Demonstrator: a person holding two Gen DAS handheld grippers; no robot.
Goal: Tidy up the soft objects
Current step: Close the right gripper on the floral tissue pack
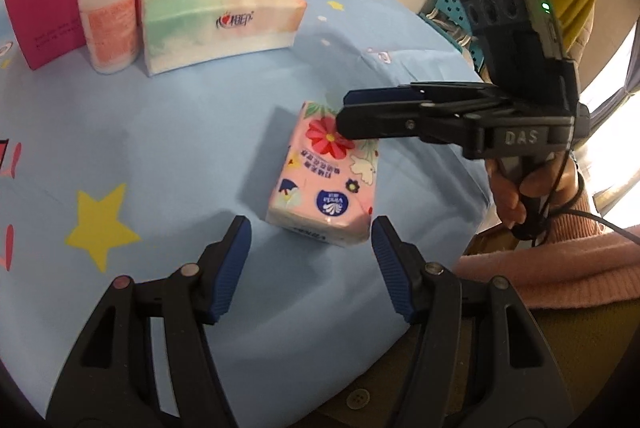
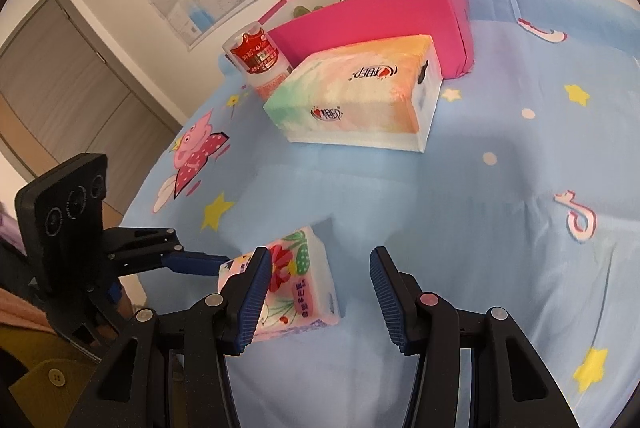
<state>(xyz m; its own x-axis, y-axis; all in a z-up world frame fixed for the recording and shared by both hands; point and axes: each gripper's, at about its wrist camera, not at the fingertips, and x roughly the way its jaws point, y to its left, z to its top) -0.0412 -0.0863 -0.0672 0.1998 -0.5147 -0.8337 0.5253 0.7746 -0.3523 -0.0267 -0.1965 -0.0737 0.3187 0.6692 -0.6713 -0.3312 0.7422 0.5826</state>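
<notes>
Blue ribbed pads of my left gripper (image 1: 310, 228) fill the bottom of the left wrist view, jaws apart w/ nothing between them; the small pink floral tissue pack (image 1: 326, 172) lies just ahead of the tips, flat on the blue cartoon-print sheet (image 1: 180, 148). The pack's near corner sits by the right-hand pad, but I see no contact. My right gripper (image 2: 318, 256) comes at the same pack from the other side. In the left wrist view its fingers cross over the pack's far end, over the red flower print. In its own view the jaws are apart too, and the pack (image 2: 298, 280) sits mostly under the left-hand finger, not centred in the gap. Can't tell if that finger touches the wrap or hovers just over it. Neither gripper is clamped on anything.

Outward from there: a bigger tissue pack (image 2: 360, 96), pastel green/orange wrap, lies further back, well apart from the small one. Just beside it stands a clear cylindrical tub w/ red label (image 2: 260, 64), and right behind both is the open pink box (image 2: 380, 16), probably the bin for the soft stuff.

Step in hand, as I read it: the approach to the first pickup, both grippers converging on the small pack. Next move needs one gripper to take it, so I'd shift the right one sideways to centre the pack in the gap, close gently (soft wrap will squash), lift, then carry it back to the pink box. Risk: the two grippers crowd each other over one small pack.
</notes>
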